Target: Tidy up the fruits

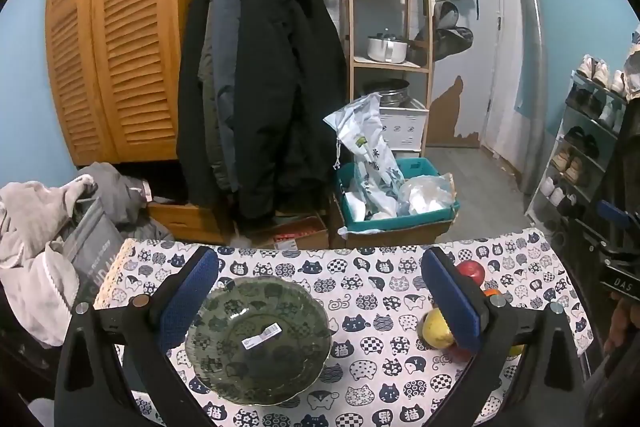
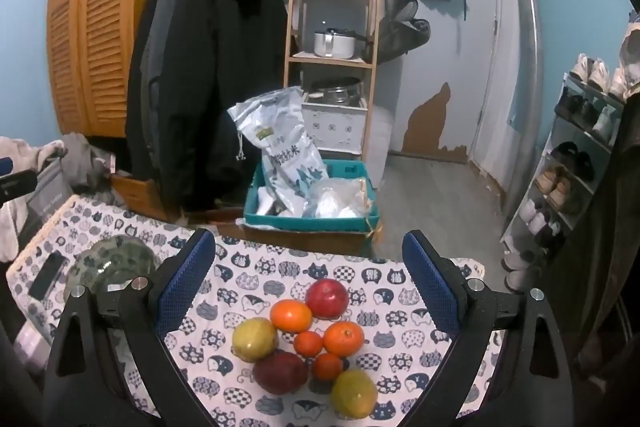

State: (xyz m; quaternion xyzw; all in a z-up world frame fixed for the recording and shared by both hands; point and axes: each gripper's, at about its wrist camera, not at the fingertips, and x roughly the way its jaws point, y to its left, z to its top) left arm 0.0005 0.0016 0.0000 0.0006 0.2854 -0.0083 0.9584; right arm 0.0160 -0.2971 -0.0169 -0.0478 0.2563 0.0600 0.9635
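Note:
A green glass bowl [image 1: 259,339] with a white sticker sits on the cat-print tablecloth [image 1: 360,379], and my left gripper [image 1: 320,303] hangs open above it with nothing between its blue pads. In the right wrist view a cluster of fruit lies on the cloth: a red apple [image 2: 327,298], a yellow-green fruit [image 2: 254,339], a dark red fruit [image 2: 279,371], another yellow-green fruit [image 2: 354,393] and several oranges [image 2: 343,338]. My right gripper [image 2: 308,279] is open above this cluster, touching none of it. The bowl [image 2: 116,263] shows at the left there.
Beyond the table's far edge stand a teal bin [image 2: 312,203] with plastic bags, hanging black coats [image 1: 260,87] and a wooden shelf [image 1: 390,27] with pots. A pile of laundry [image 1: 44,227] lies left; a shoe rack [image 2: 568,163] stands right. A black phone [image 2: 47,275] rests near the bowl.

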